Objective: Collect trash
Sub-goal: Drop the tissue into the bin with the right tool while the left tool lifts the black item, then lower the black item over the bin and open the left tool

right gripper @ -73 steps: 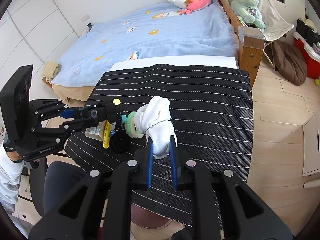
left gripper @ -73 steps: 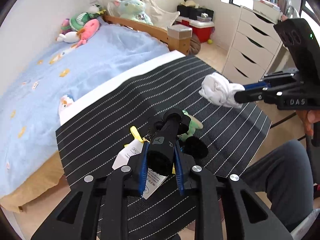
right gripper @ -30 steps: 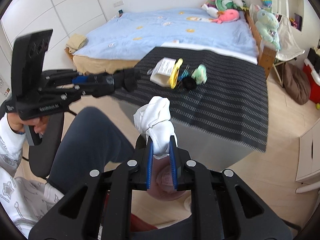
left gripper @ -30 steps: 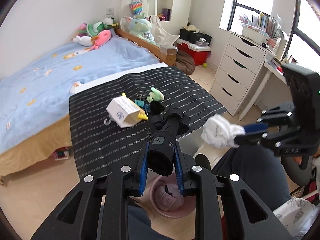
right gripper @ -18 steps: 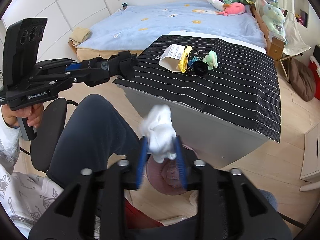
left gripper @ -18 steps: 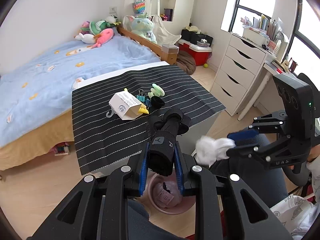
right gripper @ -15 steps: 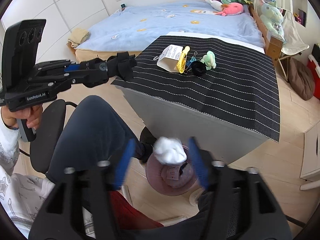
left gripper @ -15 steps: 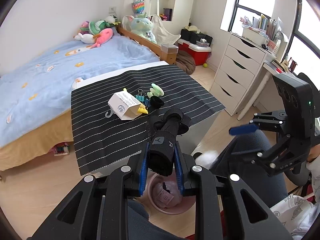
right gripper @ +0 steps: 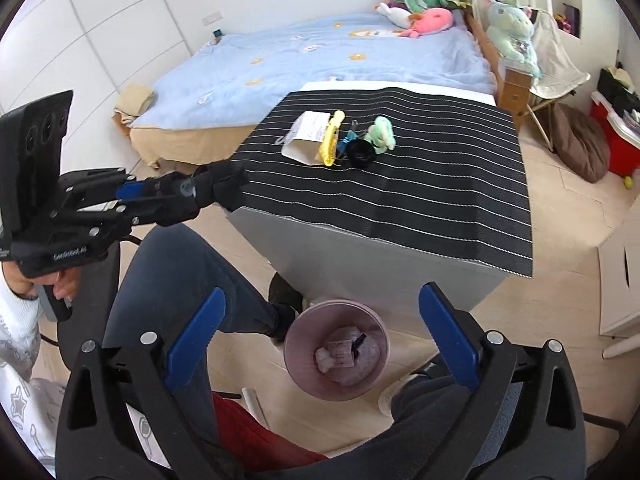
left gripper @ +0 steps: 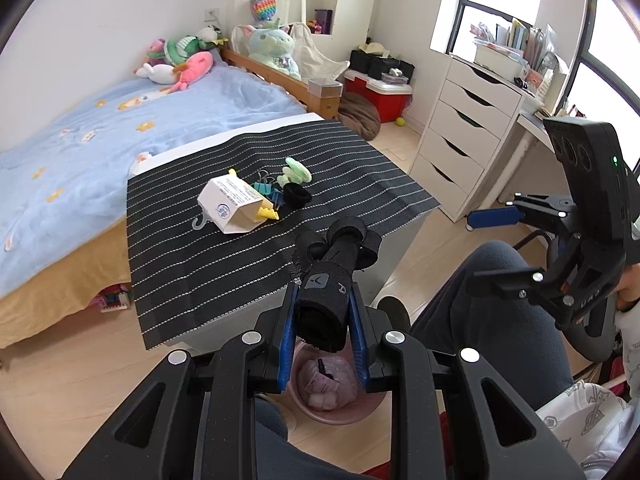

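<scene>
My left gripper [left gripper: 322,300] is shut on a black rolled strap [left gripper: 326,292], held above a pink bin [left gripper: 308,404] on the floor. In the right wrist view the left gripper [right gripper: 172,196] reaches in from the left with the roll. My right gripper [right gripper: 322,296] hangs over the pink bin [right gripper: 300,328]; its jaws are opening wide with nothing between them. A white crumpled wad [right gripper: 324,358] lies inside the bin with other scraps. On the striped table cloth [right gripper: 420,192] lie a white carton [right gripper: 306,136], a yellow clip [right gripper: 330,140], a black ring [right gripper: 360,152] and a green toy [right gripper: 382,132].
A person's legs in dark trousers [right gripper: 180,280] sit beside the bin, at the table's front edge. A blue bed [right gripper: 320,56] lies behind the table and a white drawer unit [left gripper: 464,136] to the right. Wooden floor surrounds the bin.
The right gripper spread its jaws and let go of the white wad, which dropped into the pink bin. The left gripper kept its hold on the black roll and stayed put.
</scene>
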The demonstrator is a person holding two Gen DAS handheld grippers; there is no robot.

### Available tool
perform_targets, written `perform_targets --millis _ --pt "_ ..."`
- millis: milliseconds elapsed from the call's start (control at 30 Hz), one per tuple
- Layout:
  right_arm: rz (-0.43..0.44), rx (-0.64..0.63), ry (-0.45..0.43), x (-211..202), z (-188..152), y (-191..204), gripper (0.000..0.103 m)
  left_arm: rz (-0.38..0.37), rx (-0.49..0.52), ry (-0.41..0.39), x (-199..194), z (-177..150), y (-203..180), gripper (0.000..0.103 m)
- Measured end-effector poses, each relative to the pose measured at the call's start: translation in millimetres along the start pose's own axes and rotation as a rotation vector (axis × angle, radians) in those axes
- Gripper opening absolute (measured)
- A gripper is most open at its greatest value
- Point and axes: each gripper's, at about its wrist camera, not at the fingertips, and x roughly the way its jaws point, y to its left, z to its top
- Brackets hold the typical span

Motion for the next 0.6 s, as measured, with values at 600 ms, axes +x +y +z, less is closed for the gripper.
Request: perform_targets --millis 600 --pt "-0.062 0.066 -0.066 -25.2 3.2 -23.5 0.096 -0.021 0.062 0.03 7.3 -0.5 -26.1 0.025"
